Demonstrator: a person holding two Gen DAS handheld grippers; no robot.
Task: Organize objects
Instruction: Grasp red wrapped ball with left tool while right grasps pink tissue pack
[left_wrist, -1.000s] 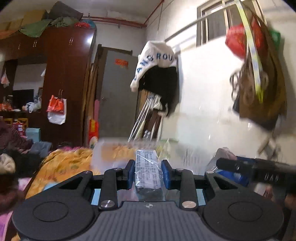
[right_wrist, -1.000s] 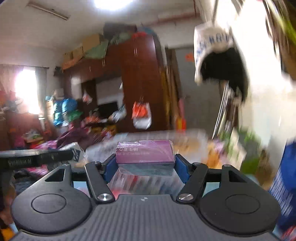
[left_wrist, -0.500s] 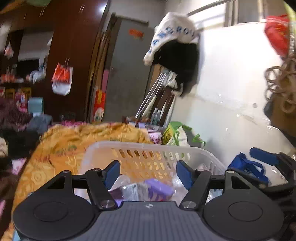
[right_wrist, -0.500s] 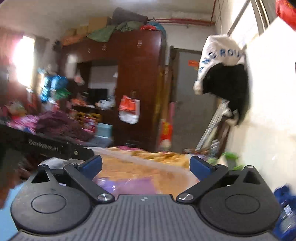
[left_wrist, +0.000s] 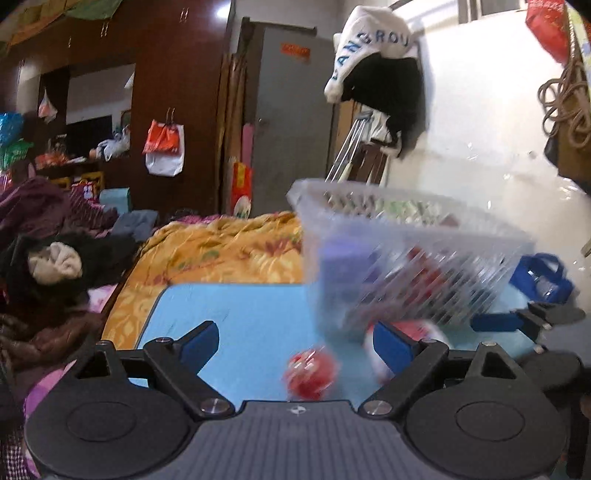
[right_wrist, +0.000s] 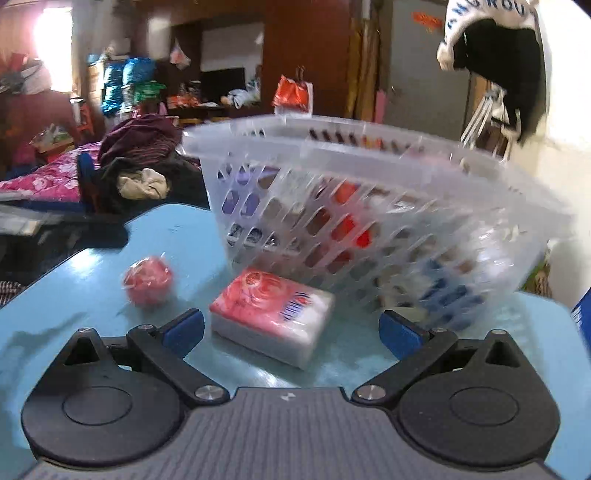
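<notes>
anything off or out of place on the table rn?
Nothing spilled or damaged. Two items sit loose on the blue table outside the white basket: a red ball in clear wrap and a pink tissue pack lying skewed against the basket's wall. The basket itself is motion-blurred.

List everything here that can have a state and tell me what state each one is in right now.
Left gripper: jaws open, just been opening, nothing held.
Right gripper: jaws wide open, nothing gripped.
Basket: upright on the blue table, partly filled with packets.
Tissue pack: lying flat on the table, in front of the basket, outside it.
Red ball: wrapped in clear film, loose on the table, outside the basket.
</notes>
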